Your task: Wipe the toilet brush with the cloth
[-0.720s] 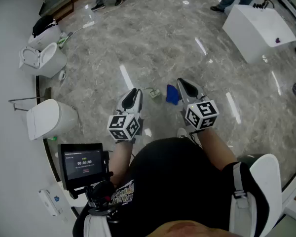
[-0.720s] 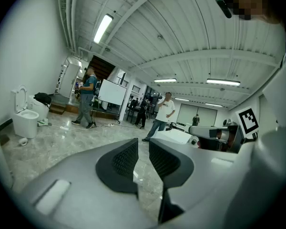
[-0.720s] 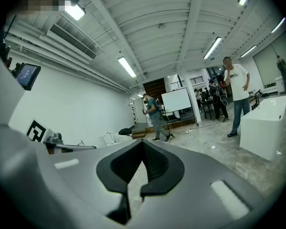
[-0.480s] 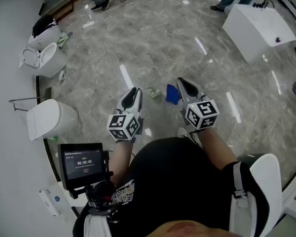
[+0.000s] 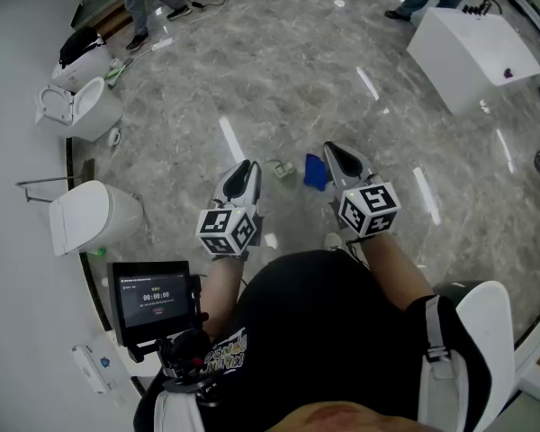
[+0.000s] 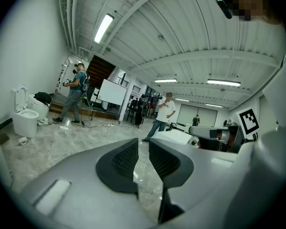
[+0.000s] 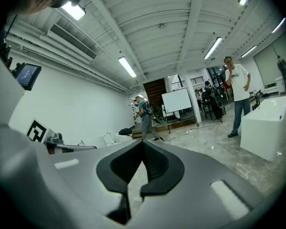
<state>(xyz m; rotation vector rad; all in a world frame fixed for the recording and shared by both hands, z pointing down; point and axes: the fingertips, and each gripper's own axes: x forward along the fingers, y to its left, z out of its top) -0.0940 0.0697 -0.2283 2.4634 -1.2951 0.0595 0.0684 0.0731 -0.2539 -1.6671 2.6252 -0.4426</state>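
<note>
Left gripper (image 5: 246, 166) fingers slightly apart; right gripper (image 5: 334, 149) closed; cloth (image 5: 313, 172) on floor (image 5: 288, 79).

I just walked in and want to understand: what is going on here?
A person holds a gripper in each hand, out in front, both empty. The left gripper has its jaws slightly apart; the right gripper is shut. A blue cloth lies on the floor just ahead of them, untouched. Wiping has not started.

Bright, even light, mostly sharp.
Ceiling tubes (image 6: 103, 27) overhead, streak glare on floor (image 5: 229, 138), fisheye vignette in gripper views, edges probably soft.
</note>
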